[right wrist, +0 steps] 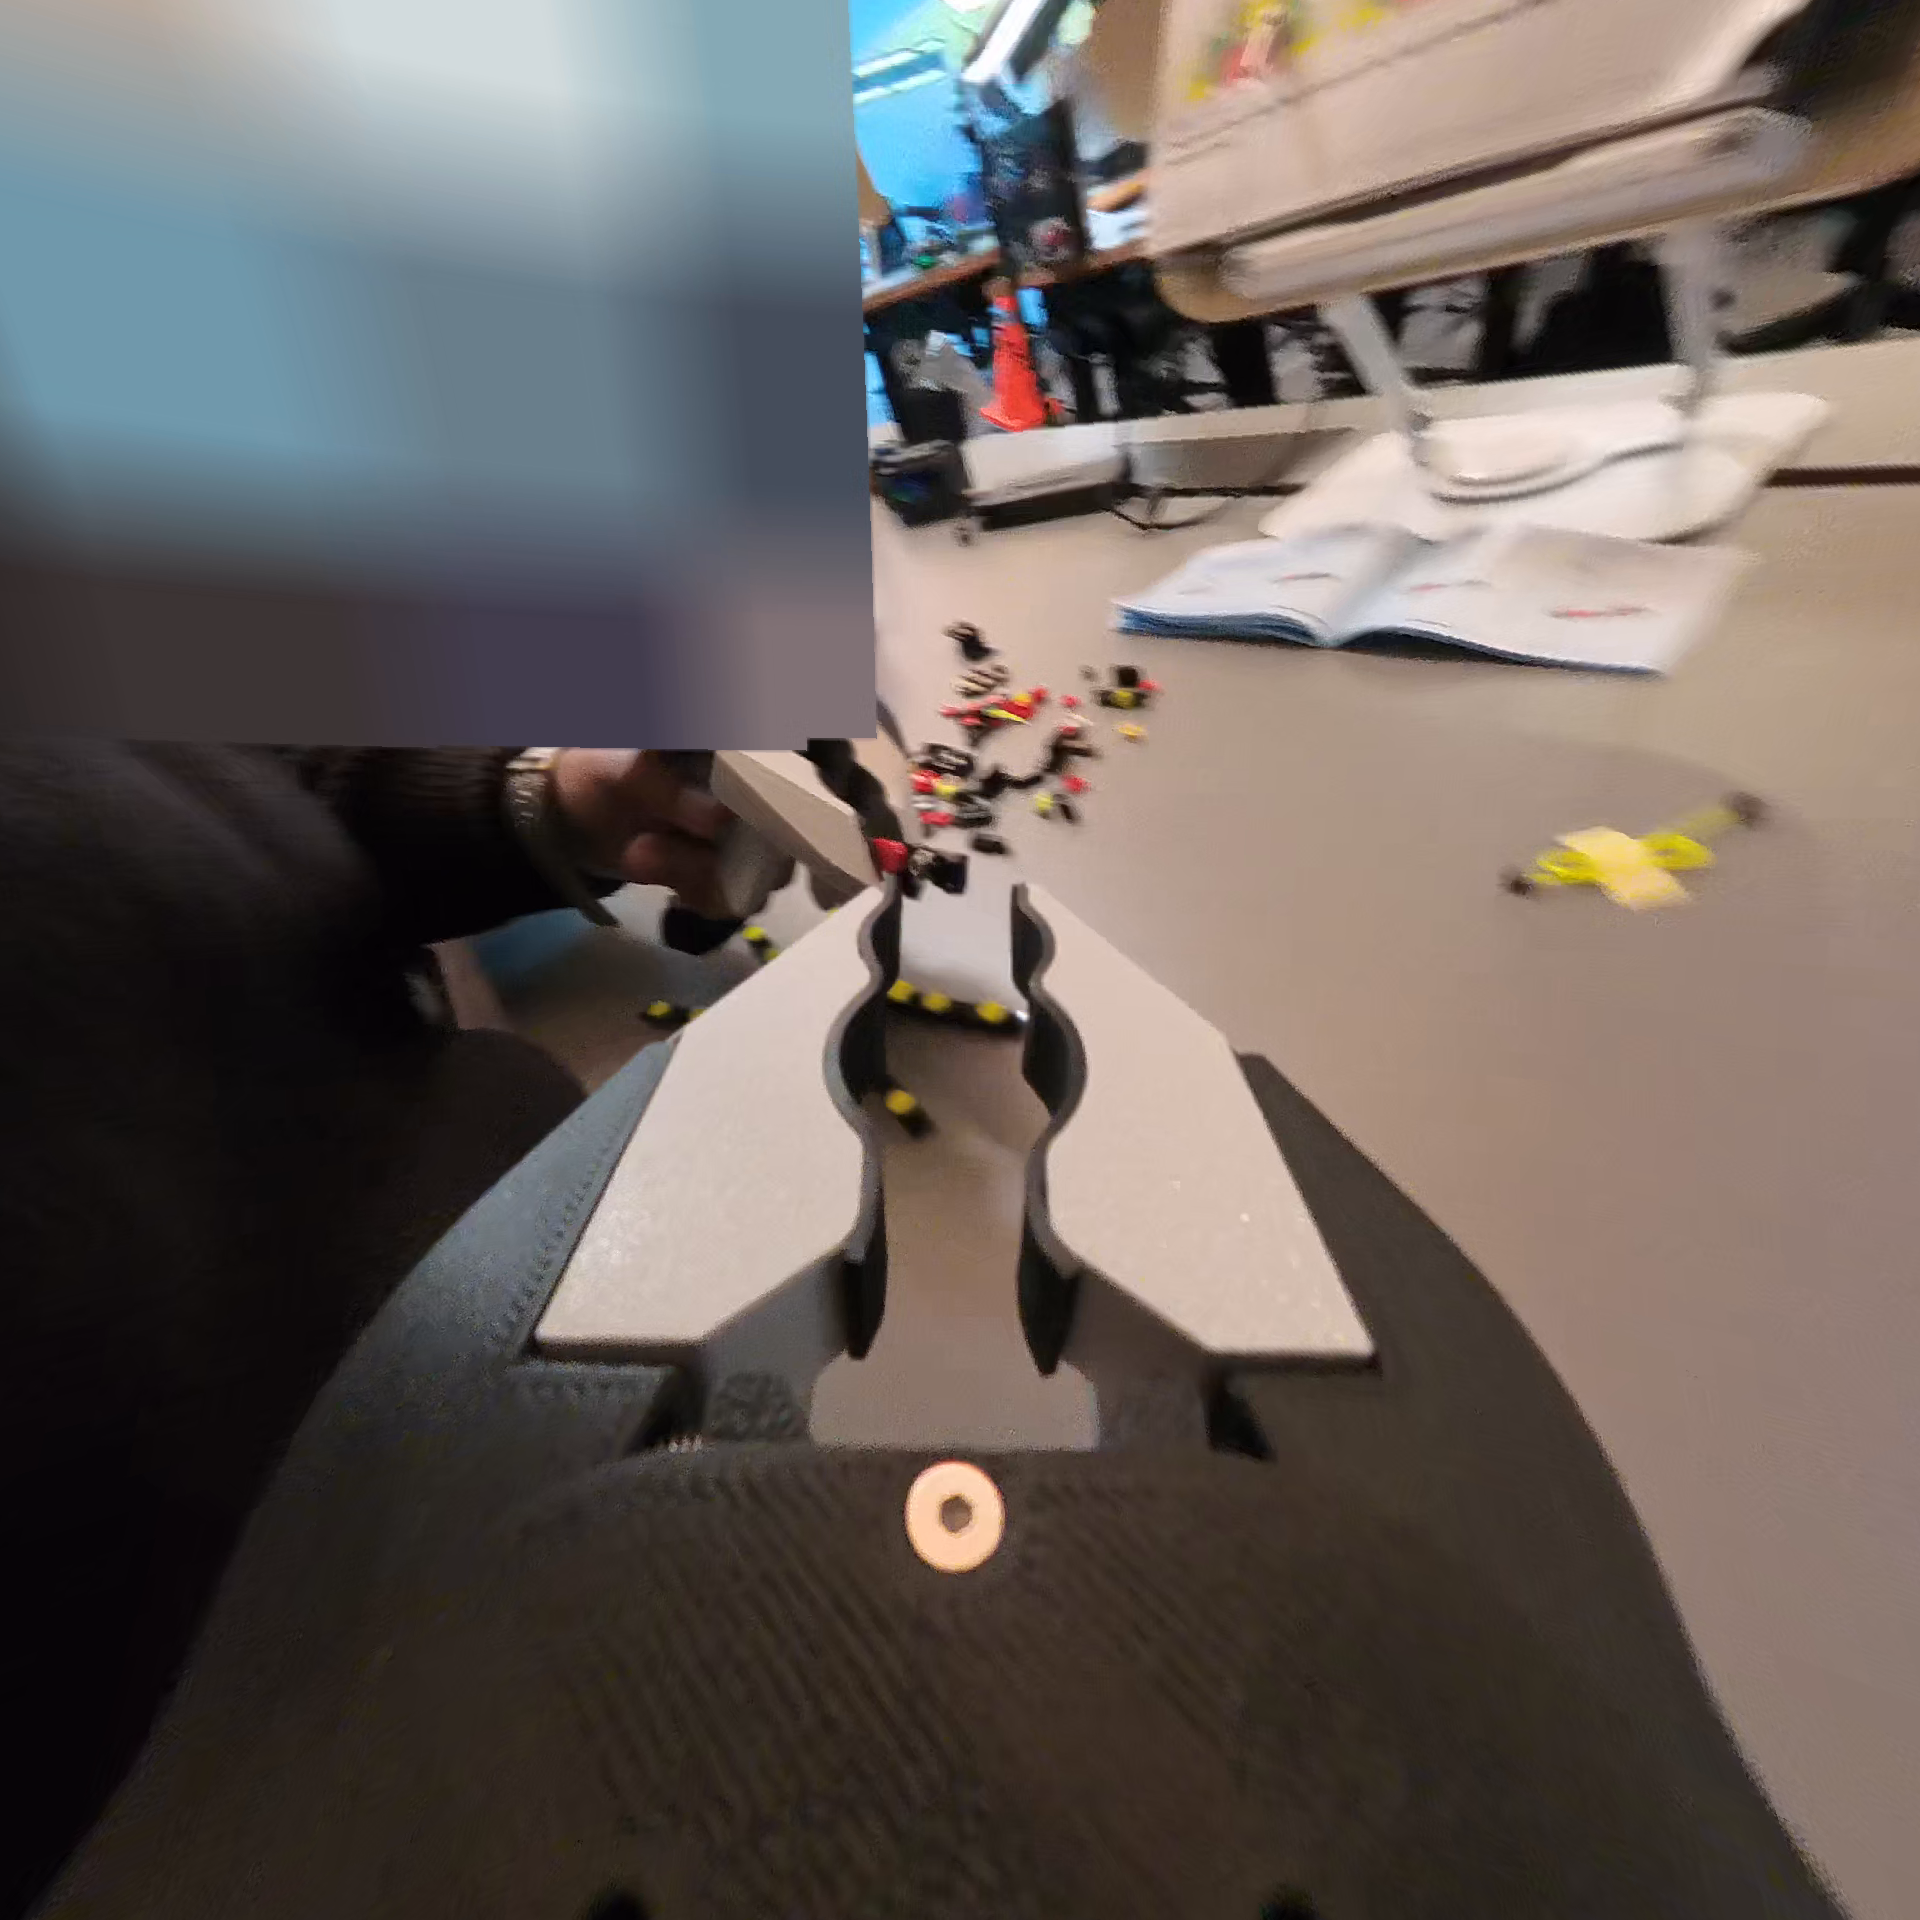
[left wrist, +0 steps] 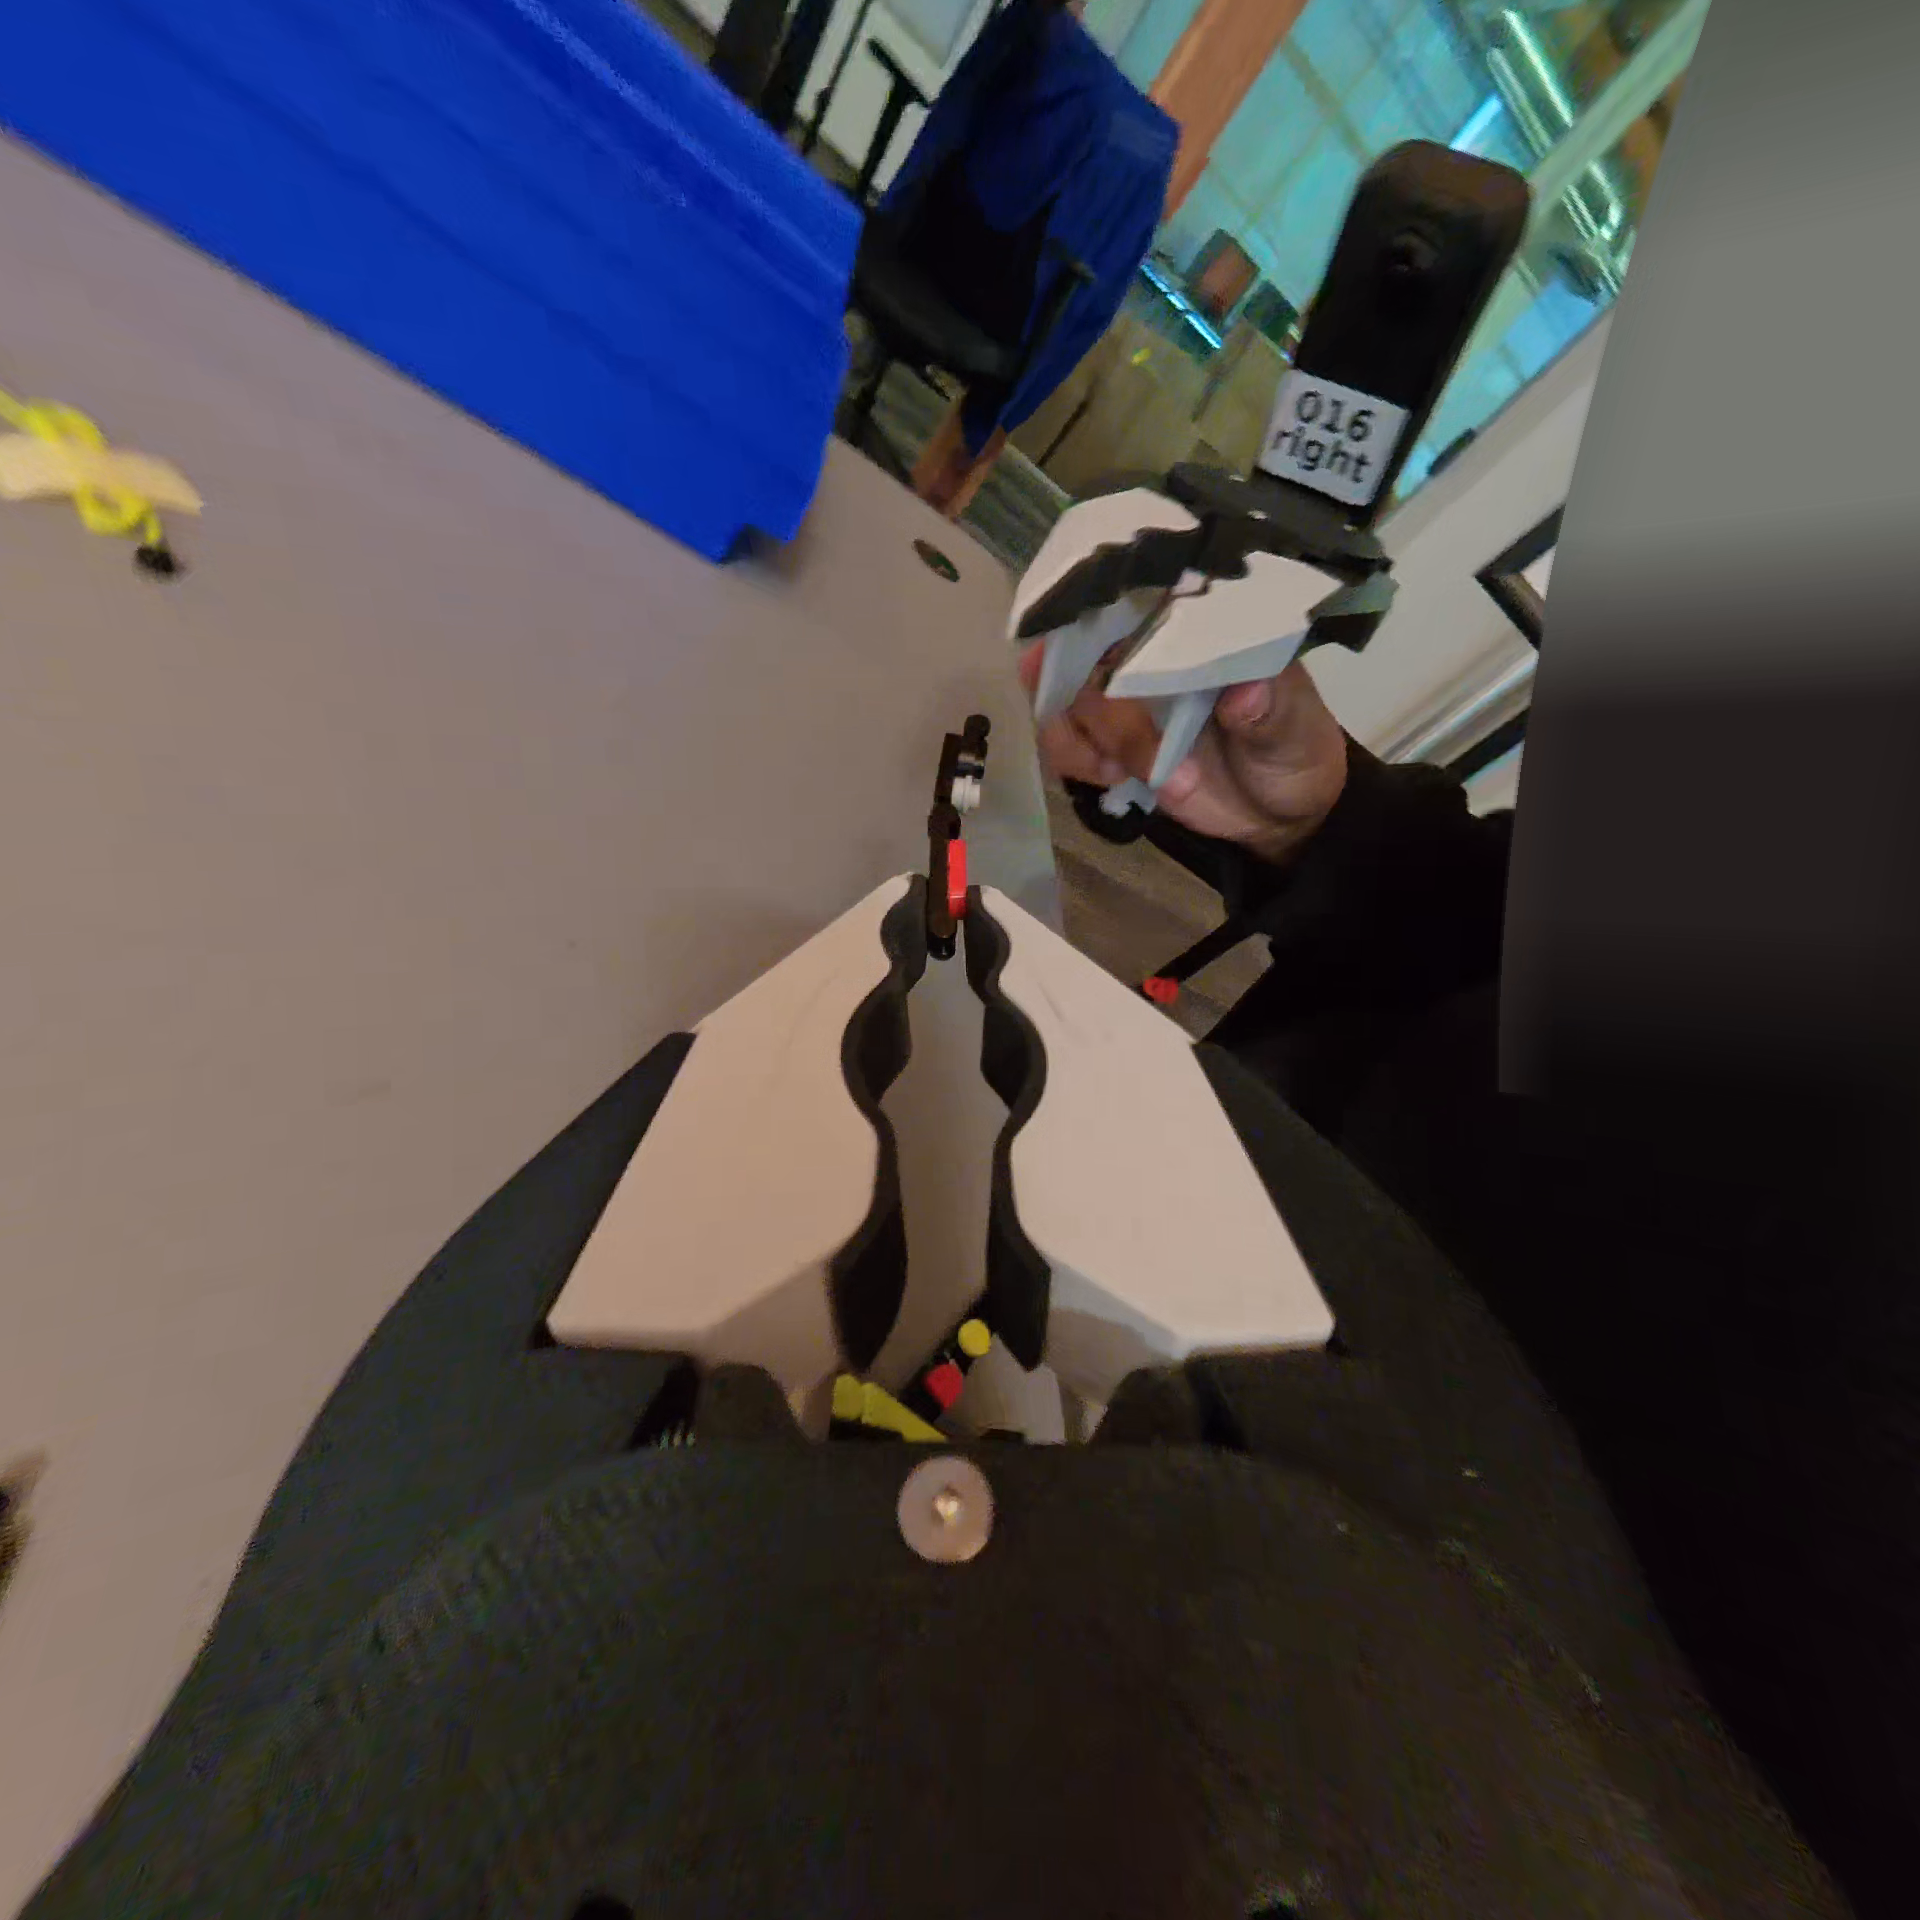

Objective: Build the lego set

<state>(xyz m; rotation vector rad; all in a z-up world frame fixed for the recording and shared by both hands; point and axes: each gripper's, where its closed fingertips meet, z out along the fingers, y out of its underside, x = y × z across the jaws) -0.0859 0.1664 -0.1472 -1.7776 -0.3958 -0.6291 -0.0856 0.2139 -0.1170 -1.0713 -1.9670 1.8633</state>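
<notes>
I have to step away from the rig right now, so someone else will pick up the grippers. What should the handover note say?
Left gripper: shut on a small black, red and white lego assembly, pinched at the fingertips and held above the table.
Right gripper: open and empty, close beside the left one.
Loose lego pieces: a scattered pile on the table, more yellow and black ones near the front edge.
Open instruction booklet: lies beyond the pile.
Done: only the small held assembly is joined, as far as shows.
Left: most pieces are still loose; likely fetch the next piece with the right gripper.
</notes>
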